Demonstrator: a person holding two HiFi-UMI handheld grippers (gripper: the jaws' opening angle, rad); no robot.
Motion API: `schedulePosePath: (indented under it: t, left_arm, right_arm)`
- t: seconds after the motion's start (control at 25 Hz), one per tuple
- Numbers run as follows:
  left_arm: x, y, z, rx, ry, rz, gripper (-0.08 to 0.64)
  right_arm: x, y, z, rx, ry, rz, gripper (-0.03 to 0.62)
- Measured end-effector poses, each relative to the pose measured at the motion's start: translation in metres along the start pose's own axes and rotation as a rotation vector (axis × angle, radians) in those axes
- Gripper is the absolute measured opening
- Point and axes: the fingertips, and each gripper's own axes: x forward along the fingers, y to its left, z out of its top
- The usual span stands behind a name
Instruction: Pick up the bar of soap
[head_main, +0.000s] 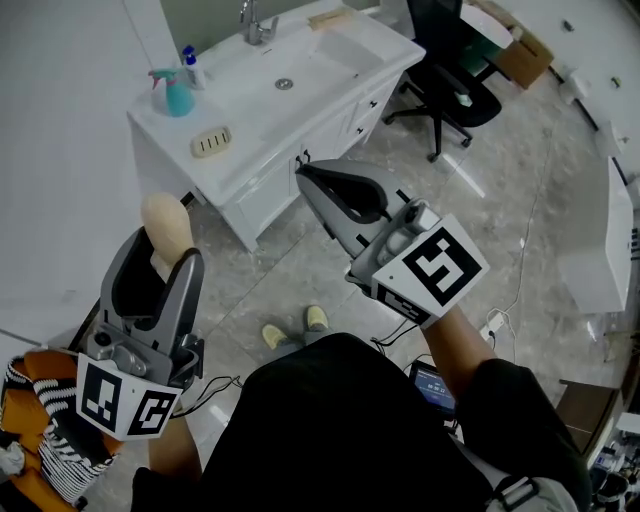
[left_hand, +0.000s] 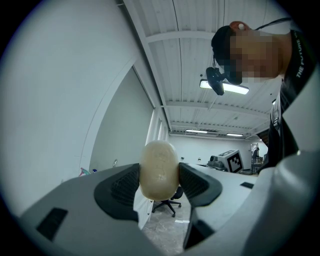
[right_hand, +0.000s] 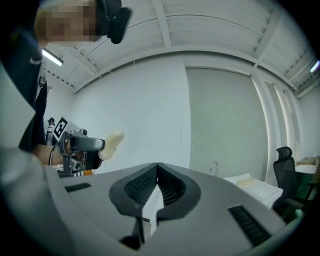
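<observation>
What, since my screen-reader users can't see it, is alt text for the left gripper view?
The left gripper is shut on a pale oval bar of soap, standing upright between its jaws. Behind are a white wall and an office chair.

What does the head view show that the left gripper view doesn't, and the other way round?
Only the head view shows the soap dish on the counter, the sink basin and the person's shoes. Only the left gripper view shows the ceiling lights, the camera on the person's head, and both fingers pressing the sides of the soap. Both show the soap held in the left gripper and the office chair.
</observation>
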Motion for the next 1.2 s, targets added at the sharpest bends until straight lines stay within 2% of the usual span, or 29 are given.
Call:
schedulePosePath:
  t: [0.2, 0.4, 0.6, 1.2]
  left_arm:
    - [0.016, -0.004, 0.0, -0.005, -0.003, 0.0, 0.264]
    - [0.025, -0.006, -0.002, -0.002, -0.002, -0.011, 0.264]
    - [0.028, -0.008, -0.001, -0.007, -0.004, -0.015, 0.264]
    - [0.03, 0.001, 0.003, -0.001, -0.016, -0.008, 0.264]
  right_arm:
    - [-0.016, -0.024, 0.008, -0.014, -0.028, -0.042, 0.008]
    - [-0.029, -0.039, 0.004, -0.027, 0.004, -0.067, 0.008]
    - [-0.034, -0.048, 0.01, -0.03, -0.011, -0.097, 0.008]
    - [-0.019, -0.042, 0.015, -0.056, -0.017, -0.063, 0.008]
